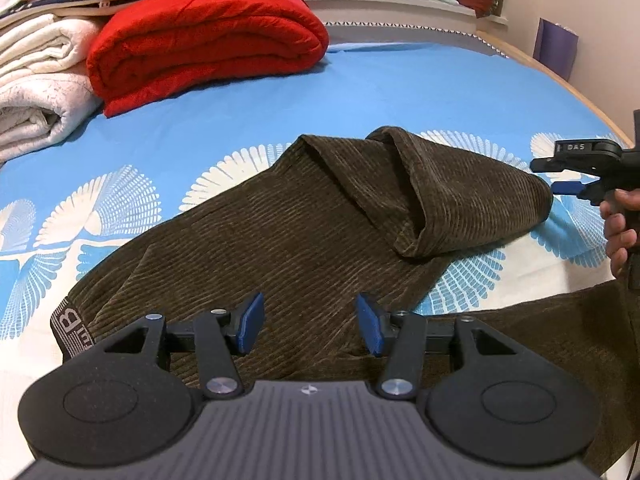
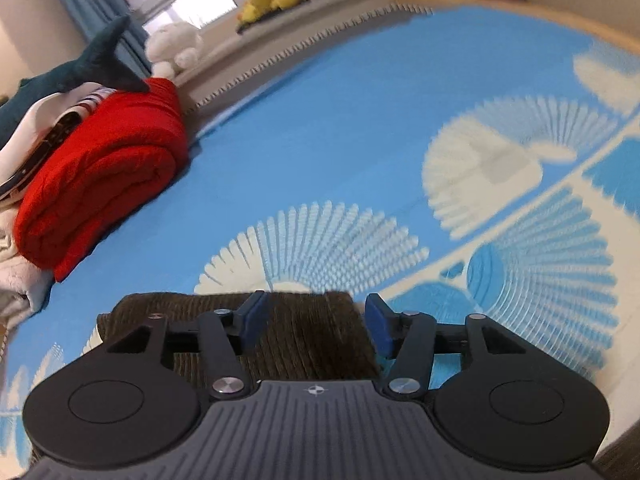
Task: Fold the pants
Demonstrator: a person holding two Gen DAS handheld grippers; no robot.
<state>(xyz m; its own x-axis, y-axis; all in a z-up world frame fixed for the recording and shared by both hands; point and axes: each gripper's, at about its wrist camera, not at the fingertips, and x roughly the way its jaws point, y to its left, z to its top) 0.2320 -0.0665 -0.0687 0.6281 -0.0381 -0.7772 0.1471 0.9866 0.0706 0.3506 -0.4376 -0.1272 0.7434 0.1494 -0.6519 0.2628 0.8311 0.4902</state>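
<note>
Pants (image 1: 304,216) lie under spread left gripper (image 1: 310,322); right gripper (image 2: 316,322), also spread, over hem.

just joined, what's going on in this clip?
A person with a handheld gripper in each hand is folding dark brown corduroy pants on a bed with a blue patterned sheet. One end of the pants is already flipped back over the rest. The left gripper hovers open above the fabric, holding nothing. The right gripper is open too, at the edge of the folded part. A folded red blanket sits off to the side.
</note>
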